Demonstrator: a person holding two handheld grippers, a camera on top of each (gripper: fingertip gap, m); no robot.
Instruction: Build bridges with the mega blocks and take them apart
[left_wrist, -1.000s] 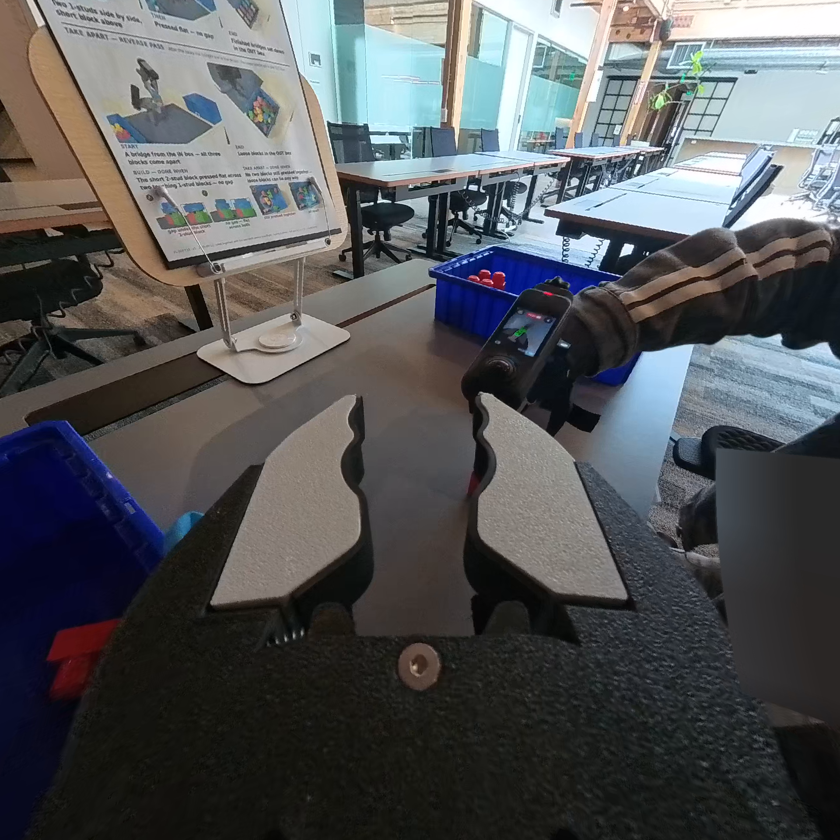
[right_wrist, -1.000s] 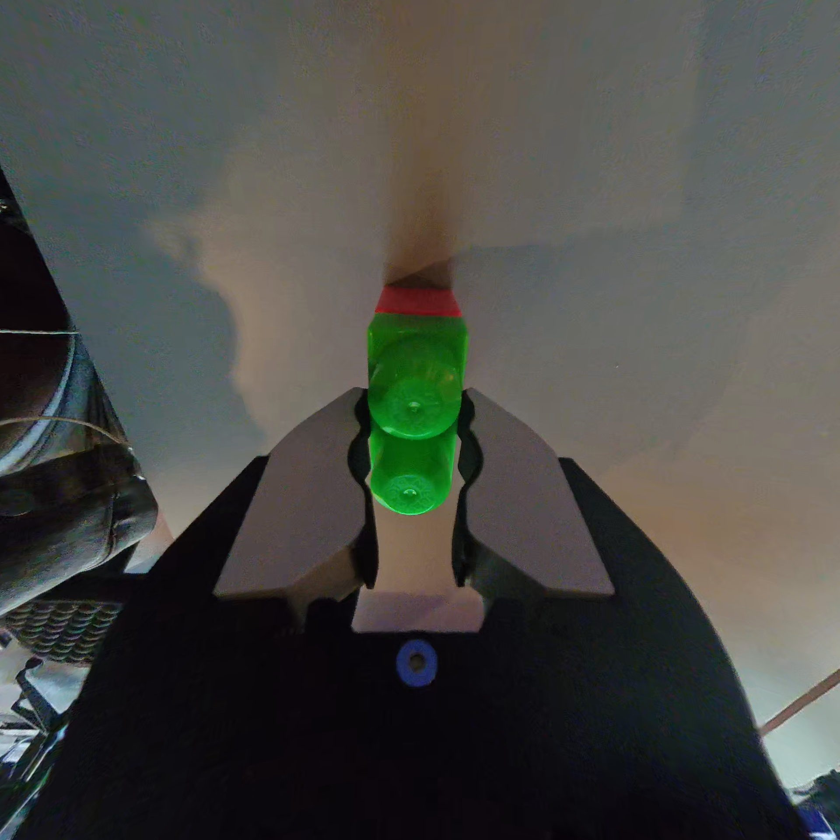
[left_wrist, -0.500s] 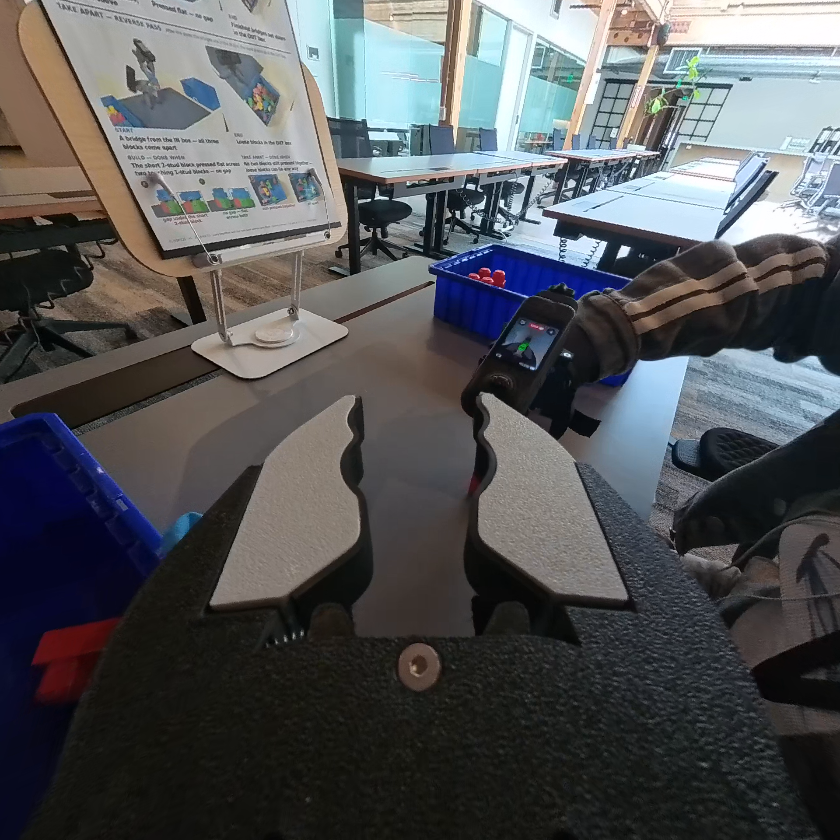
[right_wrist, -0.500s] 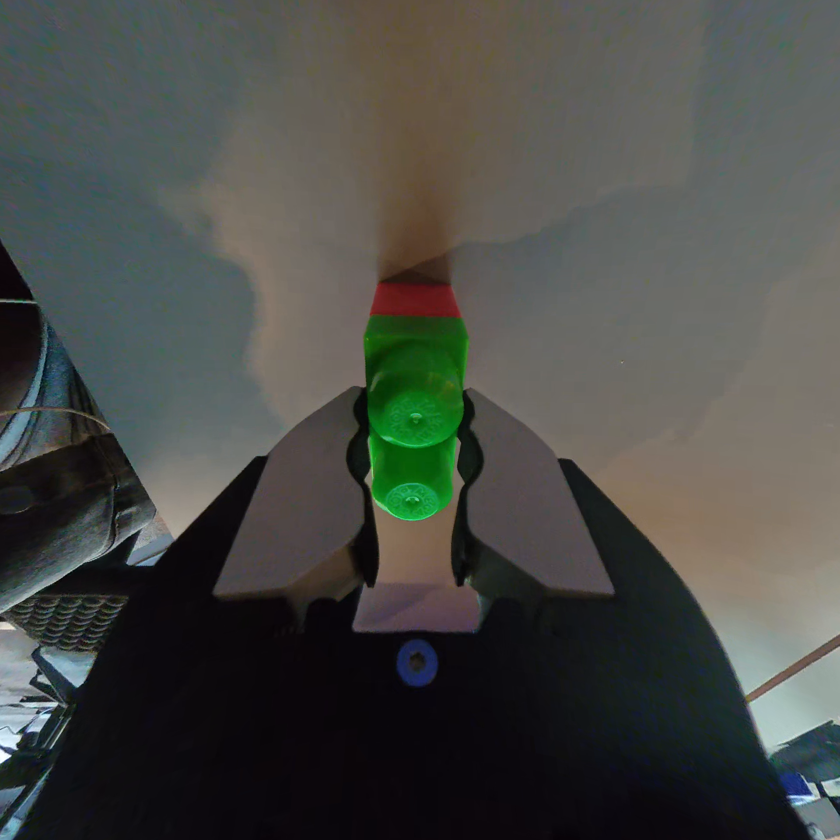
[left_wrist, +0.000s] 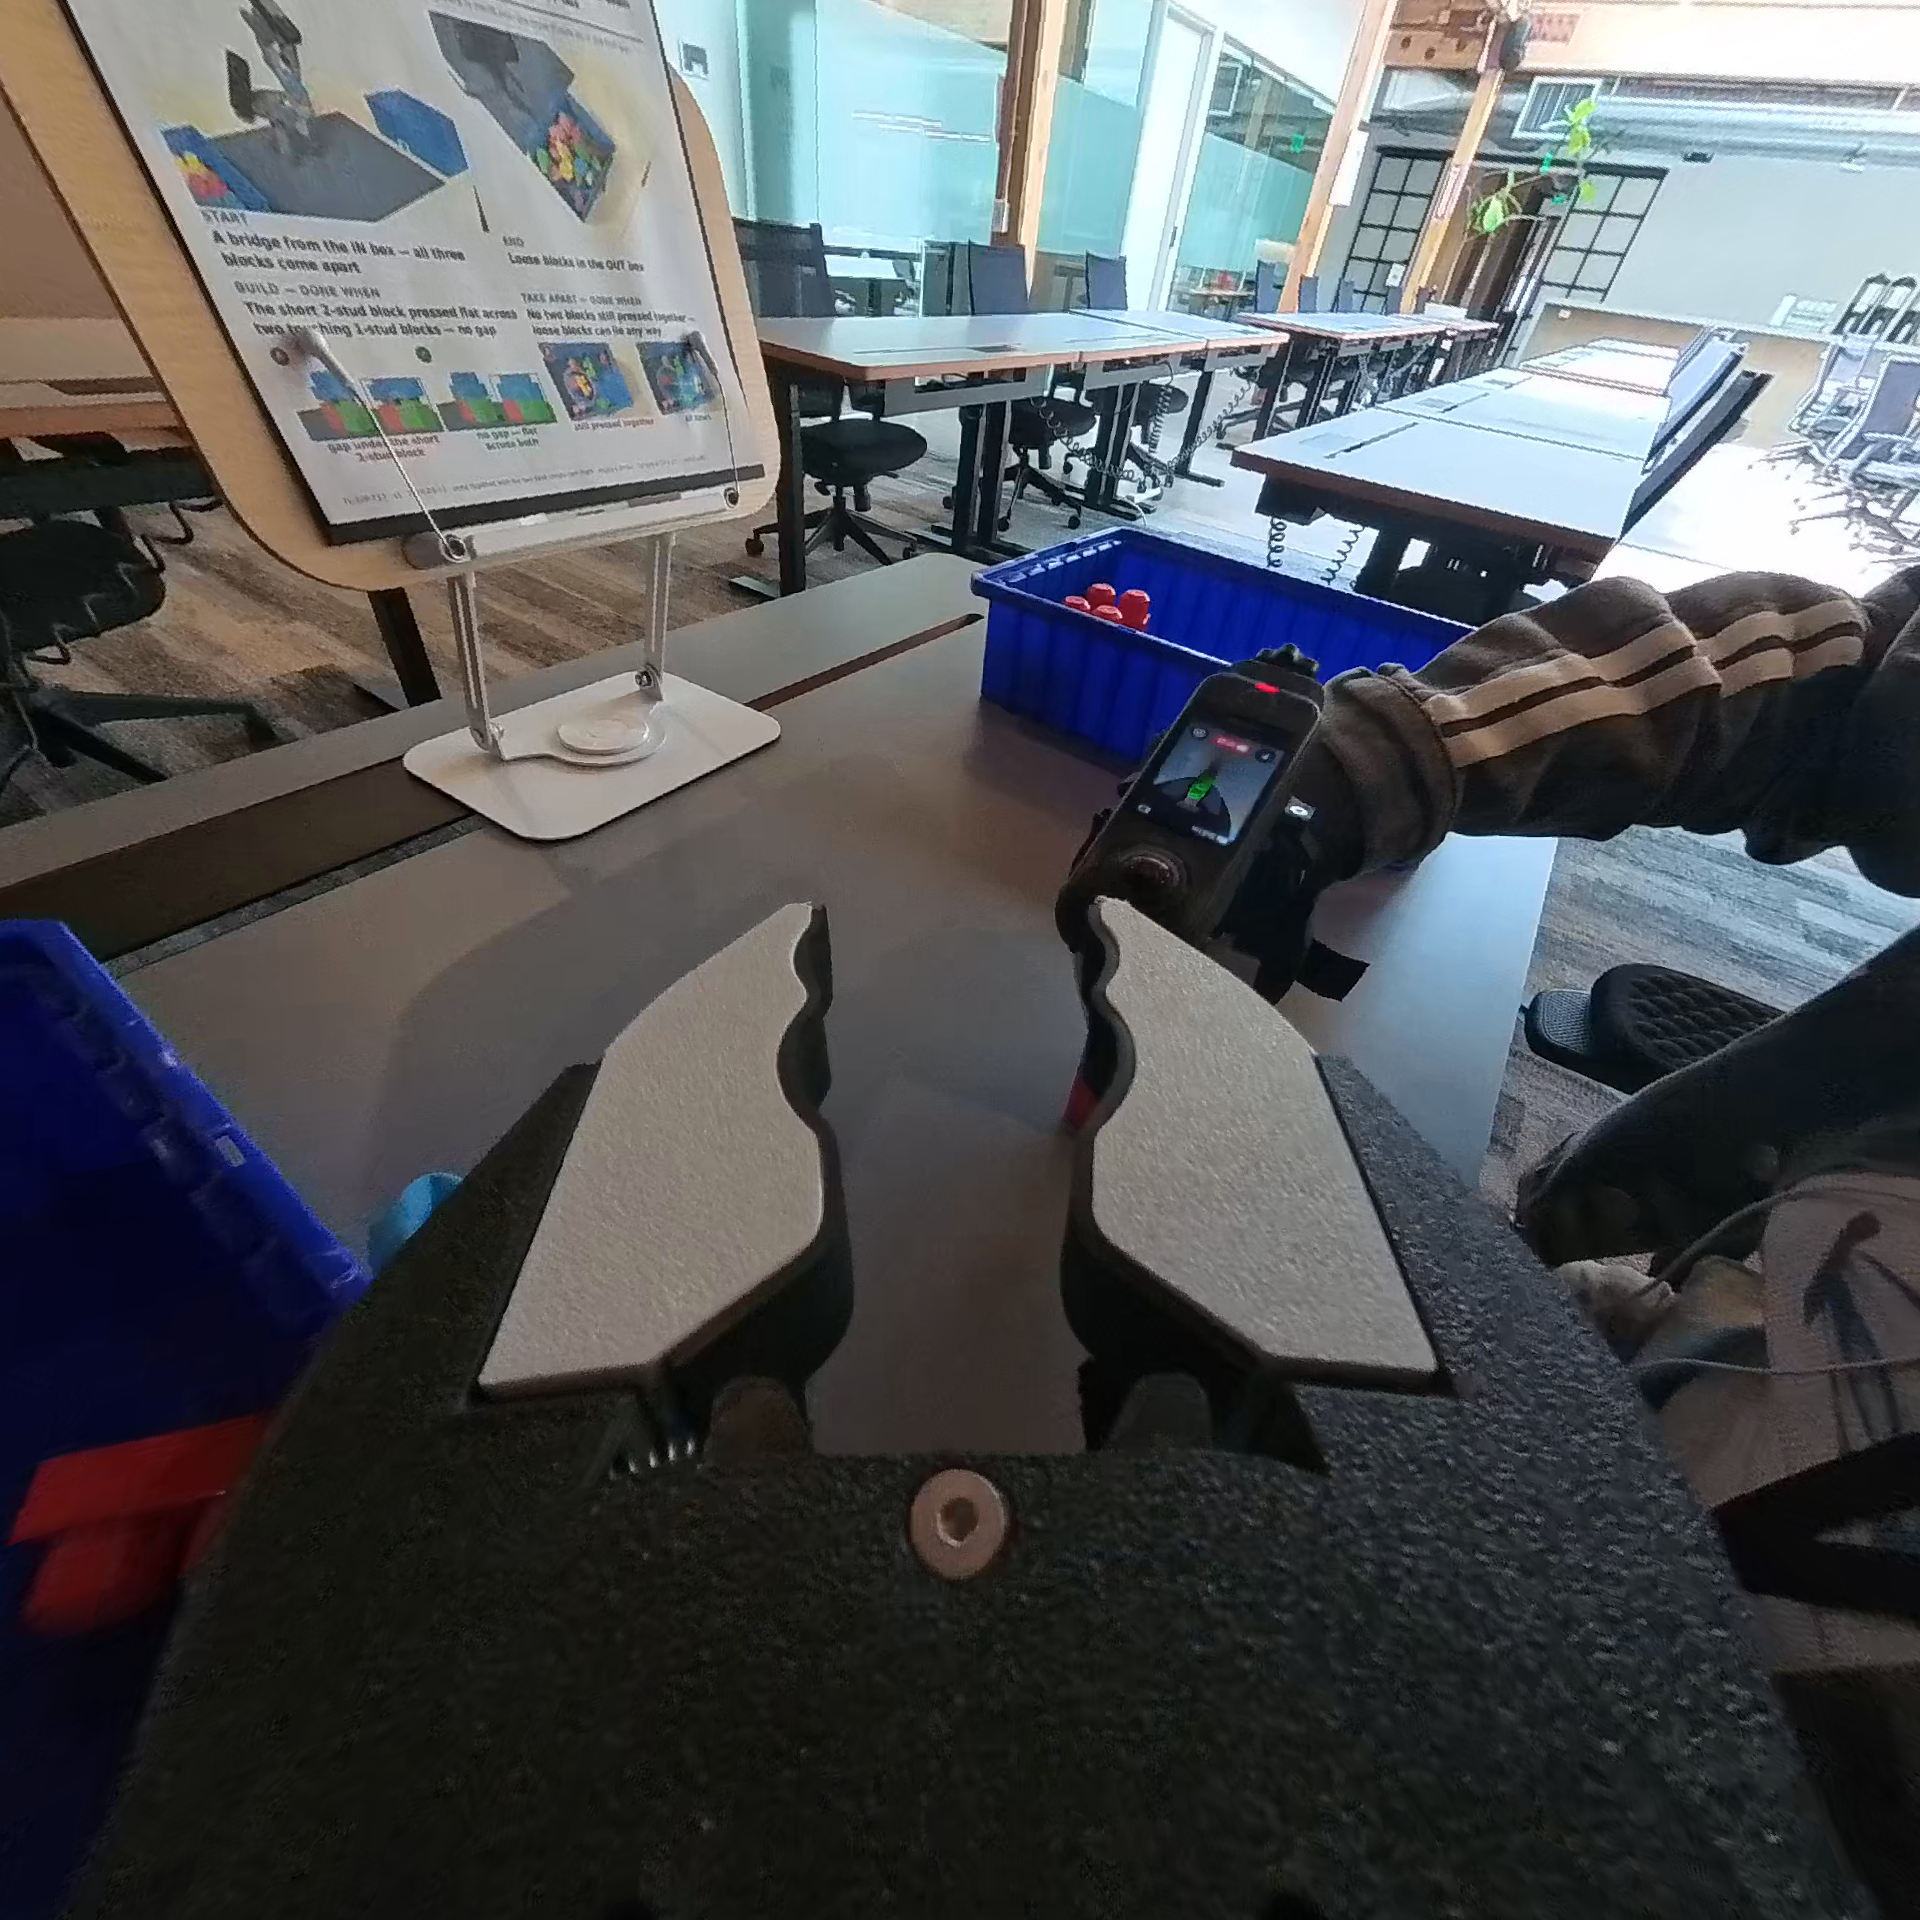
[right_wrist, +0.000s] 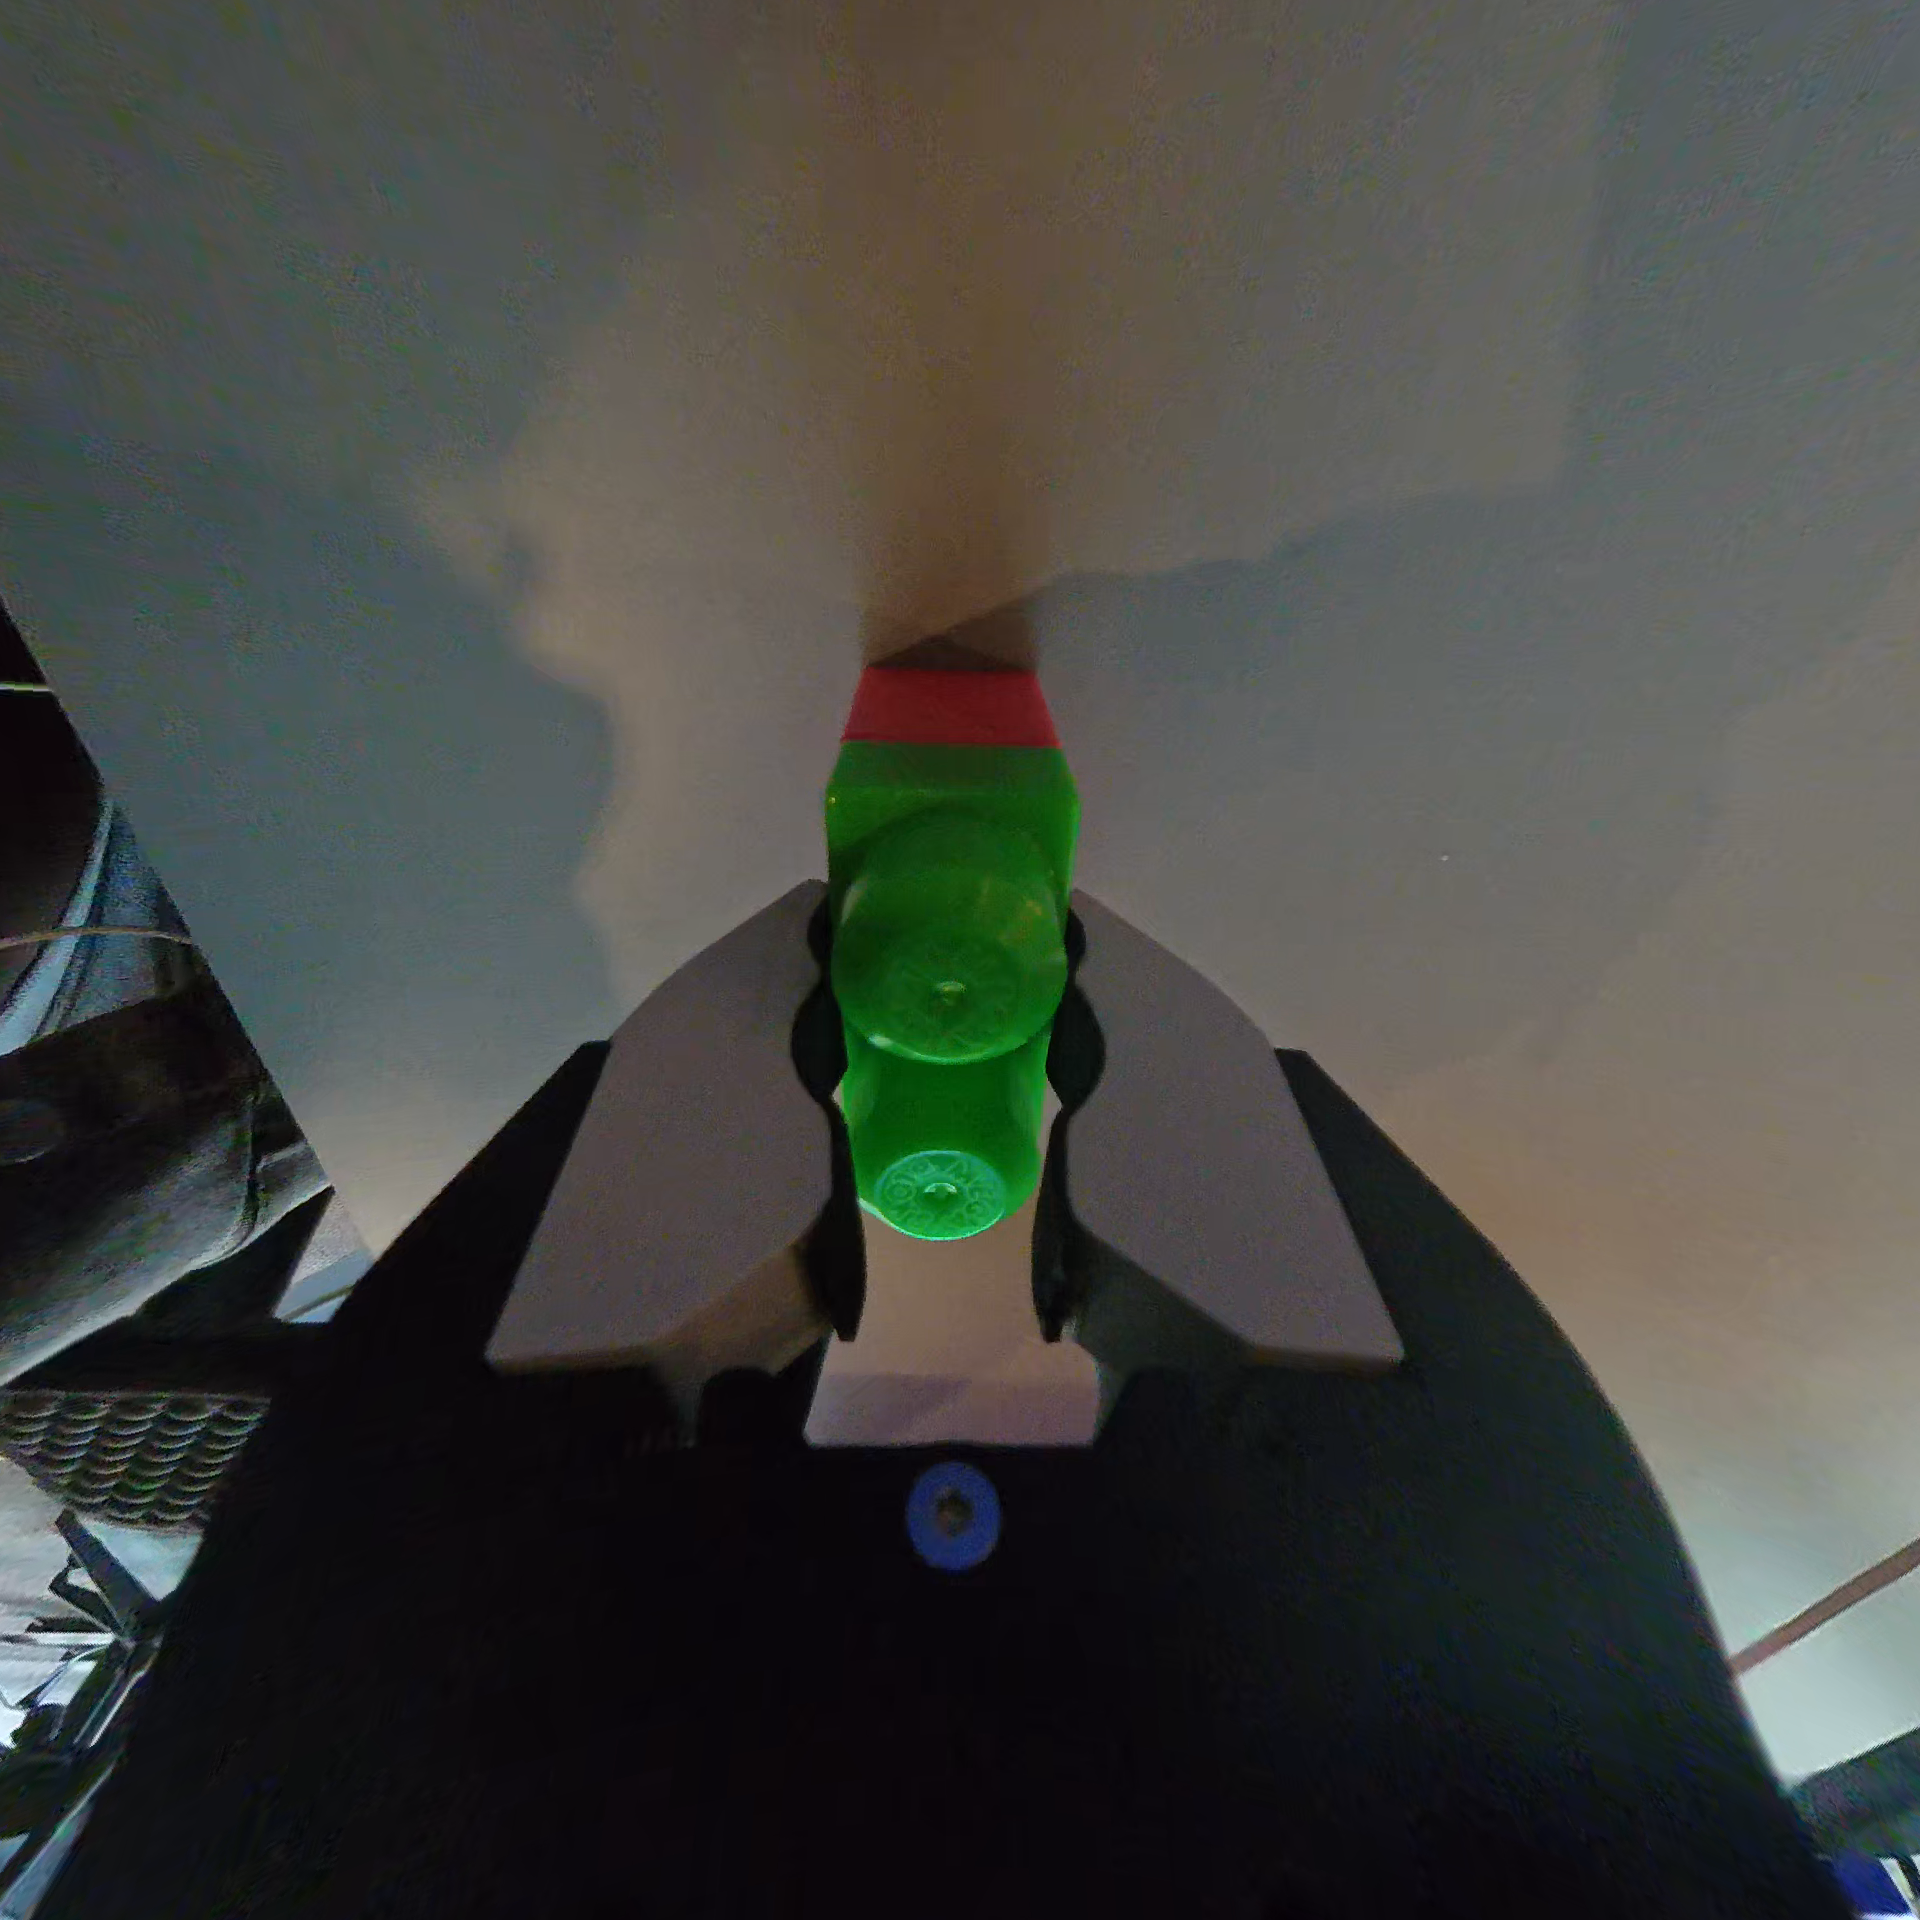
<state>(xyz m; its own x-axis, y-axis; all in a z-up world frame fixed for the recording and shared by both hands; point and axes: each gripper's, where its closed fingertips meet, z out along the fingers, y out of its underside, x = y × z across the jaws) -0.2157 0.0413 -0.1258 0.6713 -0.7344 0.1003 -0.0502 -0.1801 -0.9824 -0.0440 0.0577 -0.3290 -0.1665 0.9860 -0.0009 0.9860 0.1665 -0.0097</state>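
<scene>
In the right wrist view my right gripper (right_wrist: 948, 925) points straight down at the table and is shut on a green two-stud block (right_wrist: 951, 997). A red block (right_wrist: 948, 709) sits under the green one, against the table. In the left wrist view my left gripper (left_wrist: 951, 935) is open and empty above the dark table (left_wrist: 644, 935). The right gripper's body with its small screen (left_wrist: 1210, 790) stands just beyond my left gripper's right finger (left_wrist: 1226, 1164). A sliver of the red block (left_wrist: 1081, 1096) shows beside that finger.
A blue bin (left_wrist: 1195, 644) with red blocks (left_wrist: 1112, 603) stands at the table's far right. Another blue bin (left_wrist: 125, 1226) is at my near left, with a red piece (left_wrist: 114, 1507) and a light blue piece (left_wrist: 410, 1210) by it. An instruction sheet on a stand (left_wrist: 447, 312) is at the back left. A striped sleeve (left_wrist: 1610, 696) reaches in from the right. Across from one pair of fingers to the other is roughly 25 cm.
The left wrist view has tilted slightly, so the stand sits lower in frame. The right gripper stays shut on the green block over the red one, barely moving.
</scene>
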